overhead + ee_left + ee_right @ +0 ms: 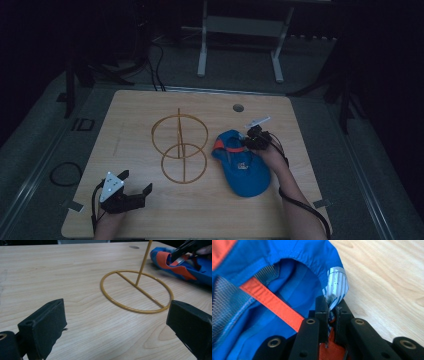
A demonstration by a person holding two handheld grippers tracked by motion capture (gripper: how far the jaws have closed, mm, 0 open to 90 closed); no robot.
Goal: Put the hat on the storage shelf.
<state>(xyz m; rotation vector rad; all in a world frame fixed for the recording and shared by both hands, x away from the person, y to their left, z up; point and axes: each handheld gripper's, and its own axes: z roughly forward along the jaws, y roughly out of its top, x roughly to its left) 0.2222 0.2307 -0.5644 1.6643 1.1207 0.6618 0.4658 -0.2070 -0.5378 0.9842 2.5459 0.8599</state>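
Note:
A blue cap (245, 172) with an orange strap (272, 302) lies at the right of the wooden table (165, 220). My right gripper (331, 306) is shut on the cap's back rim, pinching a silver striped tab (335, 285) and the fabric beside it. From above, the right gripper (248, 143) sits at the cap's far end. A yellow wire stand (180, 147), two rings joined by an upright post, stands at the table's middle. My left gripper (135, 182) rests near the front left edge, open and holding nothing. In the left gripper view, the left gripper (117, 315) faces the stand (141, 289) and the cap (197, 272).
A round cable hole (238, 107) sits near the table's far edge. Behind the table stands a white desk frame (240, 30), with dark cables on the floor. A cable loop (65, 173) lies on the floor at the left.

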